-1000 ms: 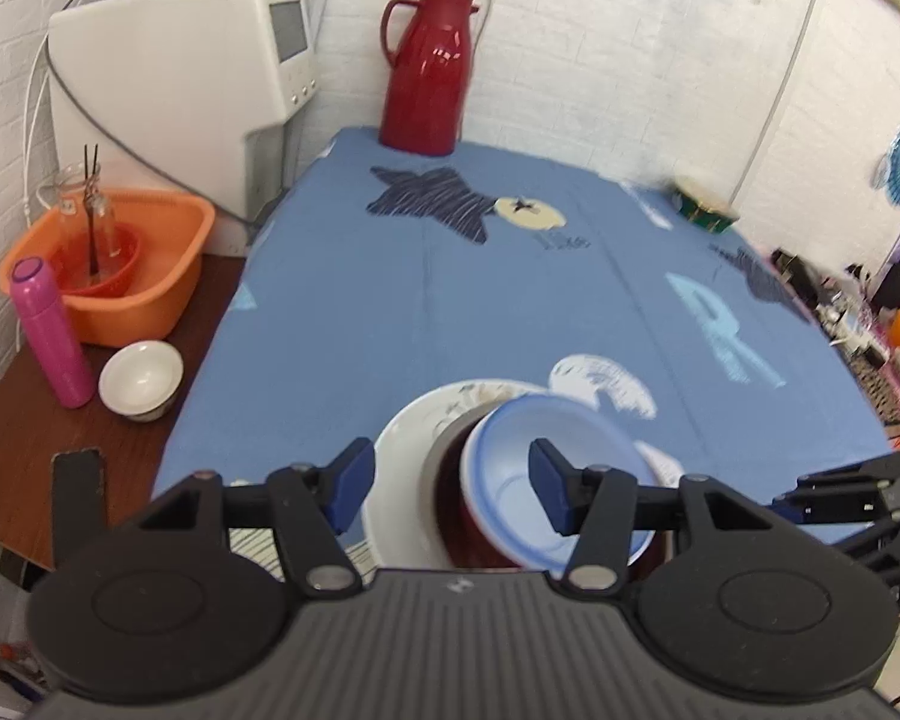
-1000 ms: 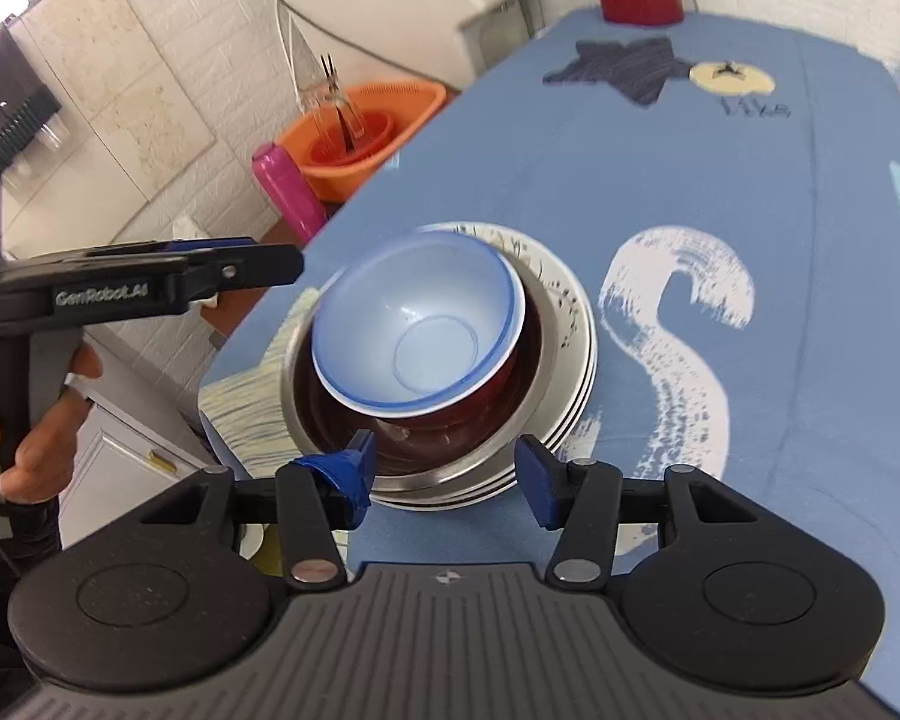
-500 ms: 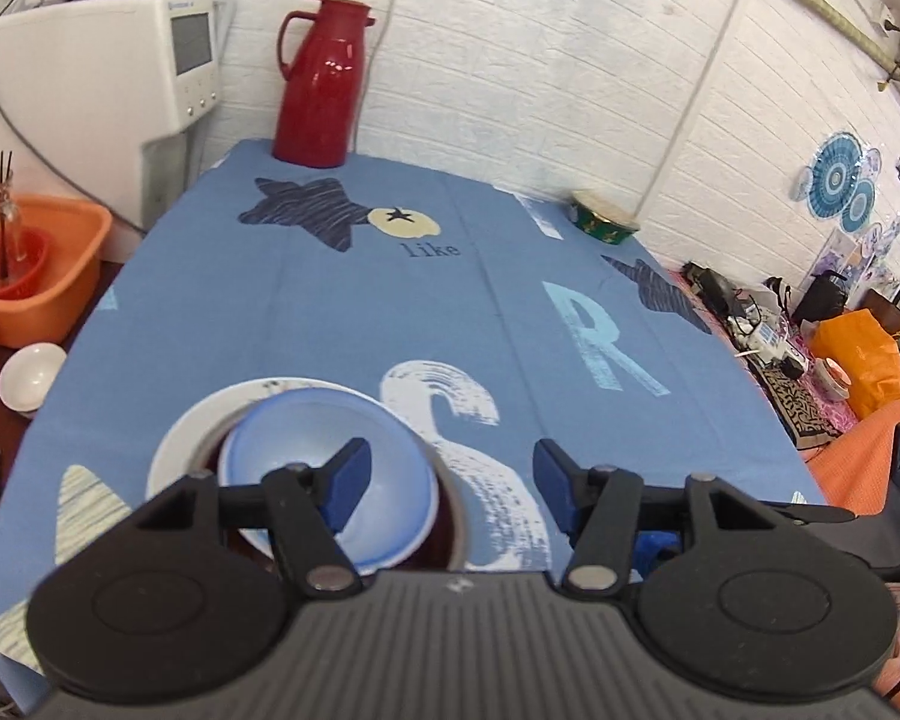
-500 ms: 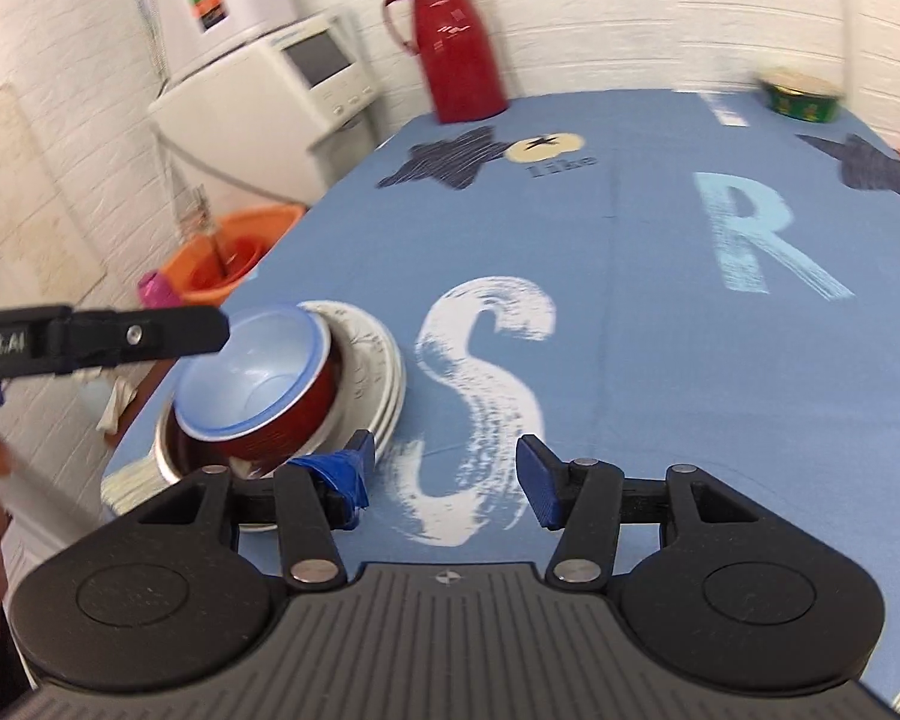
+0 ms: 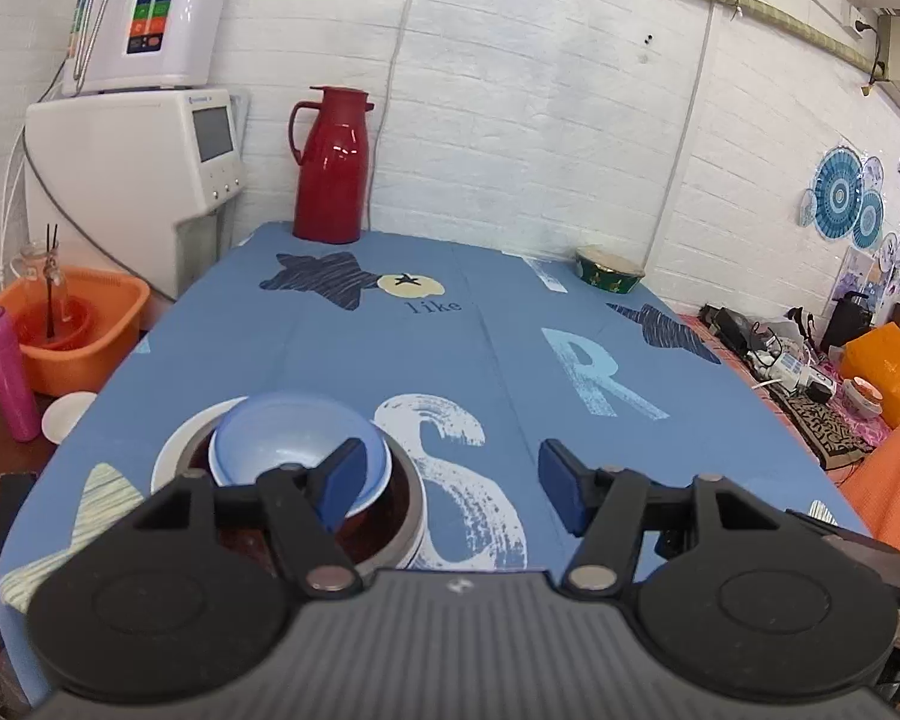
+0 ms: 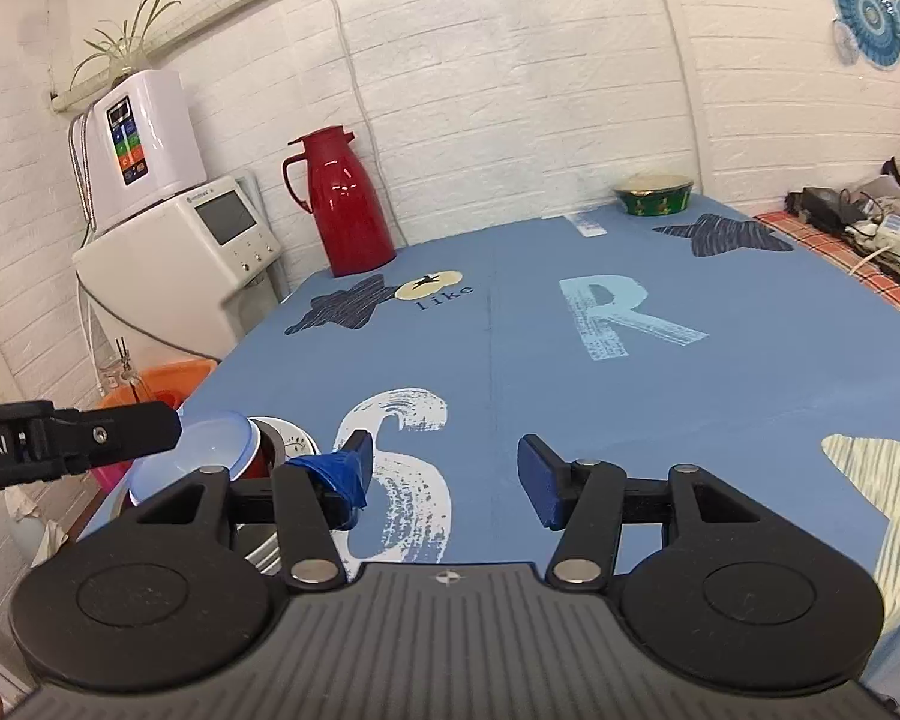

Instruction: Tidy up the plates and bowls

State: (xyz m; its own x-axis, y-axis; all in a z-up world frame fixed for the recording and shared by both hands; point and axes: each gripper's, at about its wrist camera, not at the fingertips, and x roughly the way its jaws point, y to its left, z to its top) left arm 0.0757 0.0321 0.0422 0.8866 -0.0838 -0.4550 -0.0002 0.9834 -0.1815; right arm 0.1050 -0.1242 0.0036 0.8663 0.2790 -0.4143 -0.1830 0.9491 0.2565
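Left claw (image 5: 450, 483): spread wide, holding nothing, at the lower centre of the left view.
Right claw (image 6: 444, 477): spread wide, empty, at the lower centre of the right view.
Blue bowl (image 5: 288, 444): lower left of the left view, nested in a dark red bowl (image 5: 384, 510).
White plates (image 5: 180, 447): under the bowls, on the blue tablecloth (image 5: 450, 348).
Red jug (image 5: 330, 168): upper left of centre, by the wall.
Green bowl (image 5: 609, 271): far edge, right of centre.
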